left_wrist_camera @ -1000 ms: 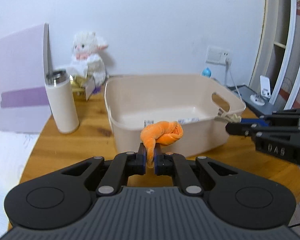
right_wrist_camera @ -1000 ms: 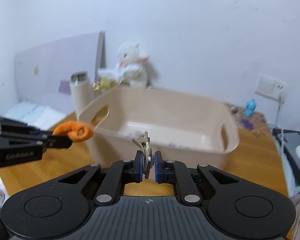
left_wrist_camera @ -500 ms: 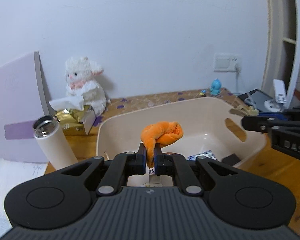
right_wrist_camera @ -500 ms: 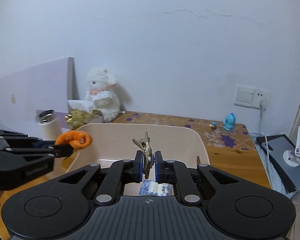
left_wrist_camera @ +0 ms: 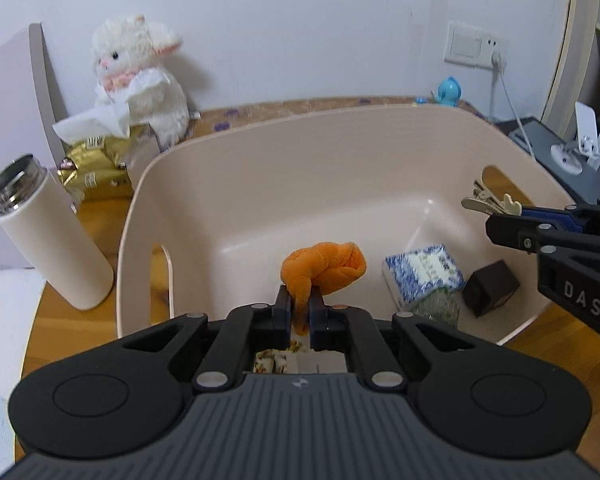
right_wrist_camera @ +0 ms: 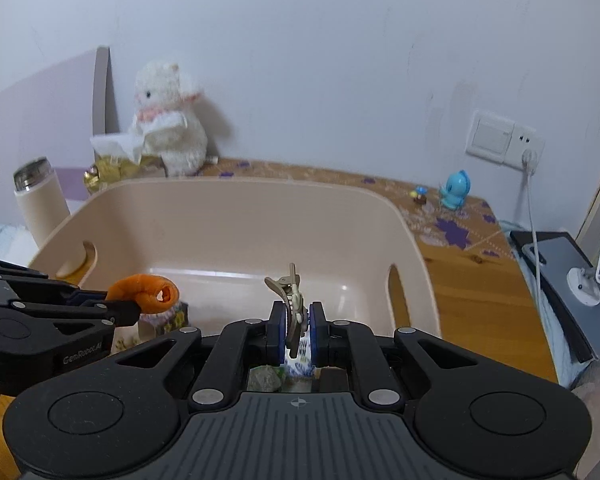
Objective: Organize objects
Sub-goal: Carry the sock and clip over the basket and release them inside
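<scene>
A beige plastic bin (left_wrist_camera: 204, 168) (right_wrist_camera: 236, 208) stands on the wooden table. My left gripper (left_wrist_camera: 300, 314) is shut on an orange scrunchie (left_wrist_camera: 323, 266) and hangs over the bin's near side. It shows at the left of the right wrist view, left gripper (right_wrist_camera: 134, 308) with the orange scrunchie (right_wrist_camera: 148, 290). My right gripper (right_wrist_camera: 298, 330) is shut on a beige hair clip (right_wrist_camera: 290, 292) above the bin's right part; from the left wrist view the right gripper (left_wrist_camera: 495, 222) carries the hair clip (left_wrist_camera: 487, 202). Inside the bin lie a blue-patterned tissue pack (left_wrist_camera: 421, 272) and a small black box (left_wrist_camera: 489, 288).
A white flask (left_wrist_camera: 48, 236) stands left of the bin. Behind it are a gold tissue pack (left_wrist_camera: 96, 164) and a white plush lamb (left_wrist_camera: 140, 76). A blue figurine (right_wrist_camera: 453, 192), a wall socket with cable (right_wrist_camera: 527, 156) and a phone stand (left_wrist_camera: 575, 148) are at the right.
Both grippers have moved forward and tilted down over the bin, so its inside and contents show. Each still holds its object.
</scene>
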{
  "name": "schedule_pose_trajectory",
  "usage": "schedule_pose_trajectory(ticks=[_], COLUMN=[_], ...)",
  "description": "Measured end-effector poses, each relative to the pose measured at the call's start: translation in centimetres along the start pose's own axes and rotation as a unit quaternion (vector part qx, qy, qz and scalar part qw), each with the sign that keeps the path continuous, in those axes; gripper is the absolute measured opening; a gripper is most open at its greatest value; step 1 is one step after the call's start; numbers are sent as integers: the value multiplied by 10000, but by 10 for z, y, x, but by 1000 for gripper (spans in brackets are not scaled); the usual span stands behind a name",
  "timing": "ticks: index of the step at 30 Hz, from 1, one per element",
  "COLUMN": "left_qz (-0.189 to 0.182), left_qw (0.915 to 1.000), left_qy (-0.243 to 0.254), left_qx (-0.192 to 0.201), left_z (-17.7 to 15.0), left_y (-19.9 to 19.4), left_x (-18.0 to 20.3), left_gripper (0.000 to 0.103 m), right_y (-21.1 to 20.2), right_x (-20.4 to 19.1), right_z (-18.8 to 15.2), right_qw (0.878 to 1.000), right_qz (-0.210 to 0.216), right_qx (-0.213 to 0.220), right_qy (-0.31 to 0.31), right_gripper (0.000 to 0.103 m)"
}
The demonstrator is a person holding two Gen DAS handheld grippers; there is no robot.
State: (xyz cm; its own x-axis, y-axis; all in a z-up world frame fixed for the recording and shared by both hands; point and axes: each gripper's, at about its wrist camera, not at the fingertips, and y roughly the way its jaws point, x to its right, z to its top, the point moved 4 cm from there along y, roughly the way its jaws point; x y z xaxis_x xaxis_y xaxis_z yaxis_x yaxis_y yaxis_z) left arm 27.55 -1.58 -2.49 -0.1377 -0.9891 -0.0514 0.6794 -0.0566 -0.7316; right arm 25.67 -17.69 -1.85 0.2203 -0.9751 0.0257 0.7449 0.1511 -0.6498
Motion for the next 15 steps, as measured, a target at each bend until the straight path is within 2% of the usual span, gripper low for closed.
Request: schedule_pose_trajectory(ticks=[2,4,5,6,9,15], left_qz=[29,103,113,115,116,130], left_qw=[10000,9999,9999,9998,9997,9997], left_qy=[-39,-80,-93,-113,-171,-142], left_qx=[-13,7,34,77,120,121], left_z=[-2,-2,-2,-2,-1,-2], left_y=[-1,-7,-10,-15,-27,-54], left_x=[-1,-2,-2,-3,-5,-2], left_gripper=[17,37,52,60,73,74], right_y=[3,2,-1,-5,-20,-53], right_x=[-1,0,0,0,-1,1], right_z=[-2,-4,-4,-4,-2,4], right_qw=[10000,10000,10000,10000,9998,9997], right_qz=[1,1,1,-7,-71,-8], right_qx=[-74,-72,-41,-9,124,241], right_qy=[-15,-6,-9,-27,-108,-62], right_gripper=[12,28,29,36,53,72])
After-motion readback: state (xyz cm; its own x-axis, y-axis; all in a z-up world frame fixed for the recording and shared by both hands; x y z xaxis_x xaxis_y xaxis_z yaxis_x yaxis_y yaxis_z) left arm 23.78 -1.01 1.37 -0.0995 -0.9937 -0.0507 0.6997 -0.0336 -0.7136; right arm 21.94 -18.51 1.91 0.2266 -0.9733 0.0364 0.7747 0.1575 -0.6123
